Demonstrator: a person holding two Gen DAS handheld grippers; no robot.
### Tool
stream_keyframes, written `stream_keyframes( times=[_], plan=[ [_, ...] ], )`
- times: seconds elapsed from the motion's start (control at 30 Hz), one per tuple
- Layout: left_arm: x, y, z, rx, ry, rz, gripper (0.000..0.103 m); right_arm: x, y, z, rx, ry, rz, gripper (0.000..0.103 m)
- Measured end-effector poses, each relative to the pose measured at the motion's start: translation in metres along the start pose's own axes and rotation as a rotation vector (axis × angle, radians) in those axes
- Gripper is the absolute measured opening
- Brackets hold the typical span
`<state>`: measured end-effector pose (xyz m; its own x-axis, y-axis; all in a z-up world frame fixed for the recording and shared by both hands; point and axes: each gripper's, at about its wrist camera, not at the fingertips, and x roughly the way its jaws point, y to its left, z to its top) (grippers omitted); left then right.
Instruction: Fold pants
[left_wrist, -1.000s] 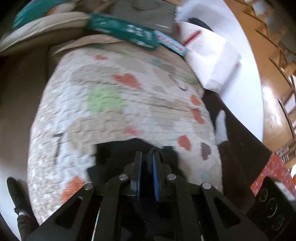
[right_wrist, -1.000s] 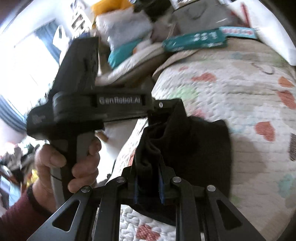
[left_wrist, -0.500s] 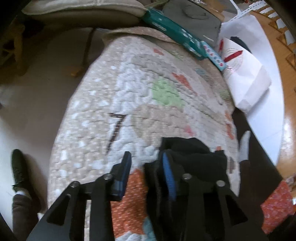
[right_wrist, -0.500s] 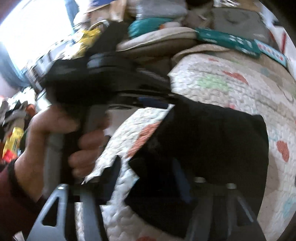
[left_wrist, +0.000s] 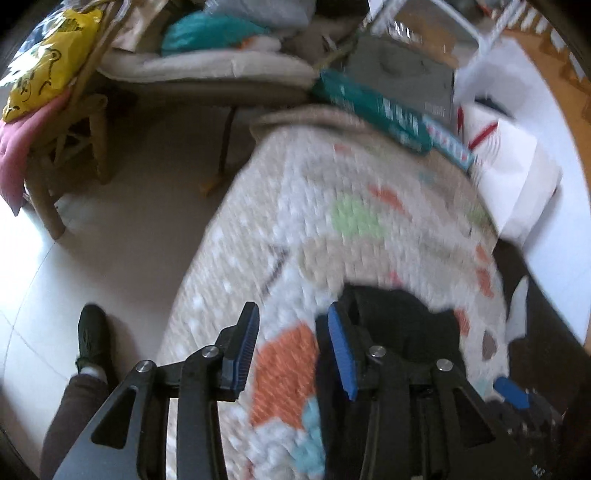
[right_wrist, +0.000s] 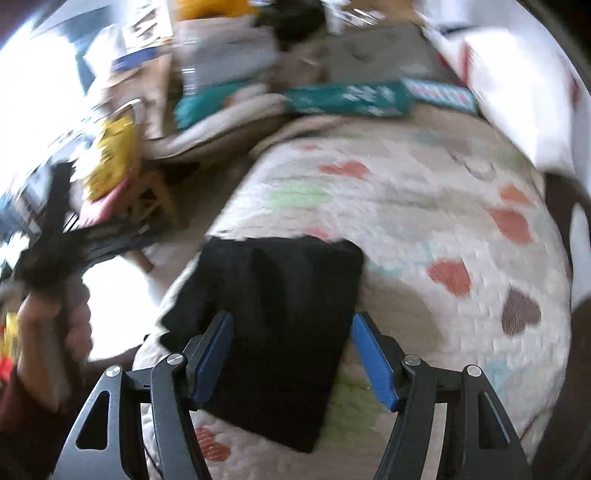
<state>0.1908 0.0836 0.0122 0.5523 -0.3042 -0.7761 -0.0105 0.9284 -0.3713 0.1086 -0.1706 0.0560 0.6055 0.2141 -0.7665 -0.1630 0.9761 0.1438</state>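
Note:
The black pants (right_wrist: 280, 317) lie folded into a flat rectangle on the quilted heart-pattern cover (right_wrist: 424, 206), near its left edge. My right gripper (right_wrist: 291, 354) is open and empty, its blue pads just above the near part of the pants. My left gripper (left_wrist: 291, 350) is open and empty, over the quilt (left_wrist: 332, 229) to the left of the pants (left_wrist: 399, 325). In the right wrist view the left gripper's black body (right_wrist: 62, 243) shows at the far left in a hand, off the bed's edge.
A teal box (left_wrist: 373, 107) and white bags (left_wrist: 513, 177) lie at the quilt's far end. A cushioned wooden chair (left_wrist: 155, 74) with a yellow bag (left_wrist: 44, 62) stands beyond on the pale floor. My foot (left_wrist: 92, 336) is beside the bed.
Both grippers opened and let go of the pants, which now lie flat on the quilt. Both grippers pulled back; the left one moved off to the left.

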Motion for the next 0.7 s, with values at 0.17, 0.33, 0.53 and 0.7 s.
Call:
stream_keyframes(
  times=[0.17,0.33,0.53,0.7],
  plan=[
    [0.034,-0.019,-0.031,0.051,0.108,0.086,0.039,0.026,-0.007,-0.013,0.054,0.067,-0.006,0.072],
    [0.038,-0.009,-0.041,0.081,0.076,0.13,0.061,0.042,-0.011,-0.024,0.043,0.086,-0.017,0.082],
    [0.039,0.012,-0.037,-0.035,0.094,-0.03,0.061,0.044,-0.027,-0.024,0.107,0.093,0.038,0.085],
    [0.025,0.009,-0.038,-0.067,0.05,-0.097,0.061,0.035,-0.031,-0.022,0.11,0.062,0.046,0.085]
  ],
)
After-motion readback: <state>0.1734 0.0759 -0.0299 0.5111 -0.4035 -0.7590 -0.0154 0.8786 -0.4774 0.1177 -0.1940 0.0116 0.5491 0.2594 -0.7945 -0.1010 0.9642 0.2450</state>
